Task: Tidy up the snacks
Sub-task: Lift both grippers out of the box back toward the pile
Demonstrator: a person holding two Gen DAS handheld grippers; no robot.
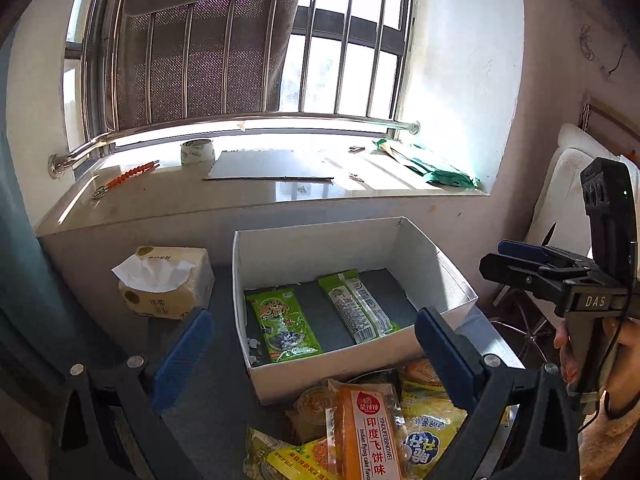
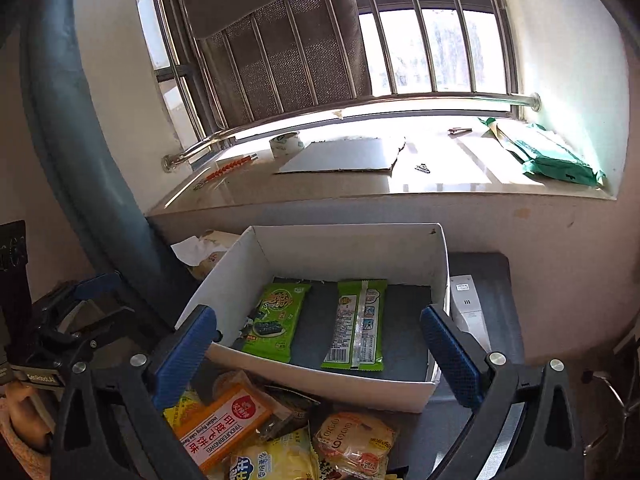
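Both grippers, the left point(image 1: 314, 354) and the right point(image 2: 320, 350), are hovering with jaws spread fully wide and gripping nothing, apparently freed to fetch more. Two green packets point(image 2: 276, 322) are lying side by side in the white box point(image 2: 352, 246), while the remaining snacks point(image 1: 368, 428) are waiting heaped just near of it.

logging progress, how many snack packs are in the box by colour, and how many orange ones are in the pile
Green packs in the white box: 2, one face up and one back up
Orange packs in the pile: 1
Total: 3
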